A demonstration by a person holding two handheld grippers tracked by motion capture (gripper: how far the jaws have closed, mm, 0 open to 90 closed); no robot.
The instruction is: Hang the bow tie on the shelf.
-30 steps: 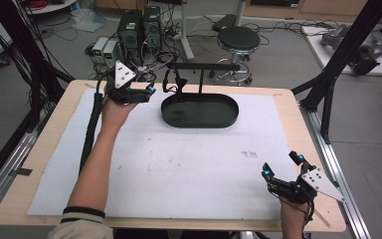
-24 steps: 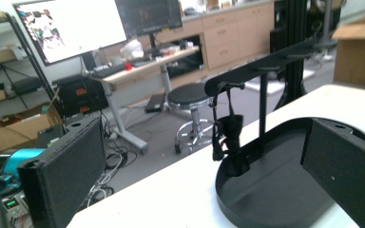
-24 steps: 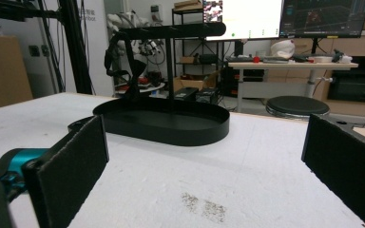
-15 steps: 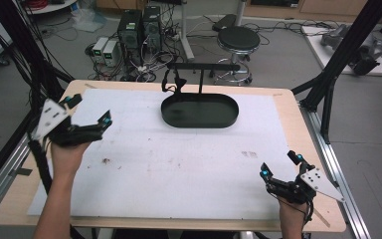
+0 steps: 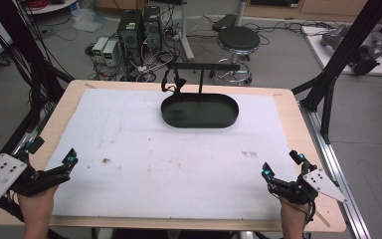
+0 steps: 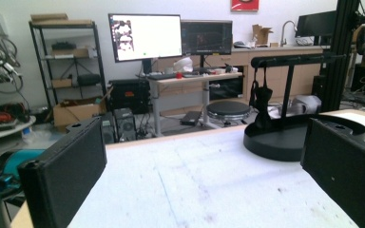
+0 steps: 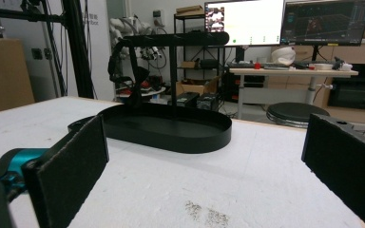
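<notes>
Two monitors (image 6: 171,35) behind, stained white mat (image 5: 169,154), wooden table (image 5: 288,107)

My high camera hangs above my side of the table (image 5: 288,107) and looks forward and down across it to the floor beyond. The camera on my left gripper (image 5: 49,160) sits low at the near left corner, facing across the white mat toward the black oval tray (image 6: 285,137). The one on my right gripper (image 5: 282,170) sits low at the near right, facing the same tray (image 7: 171,128), nearer. All three share that tray and its hanger stand (image 5: 201,67).
</notes>
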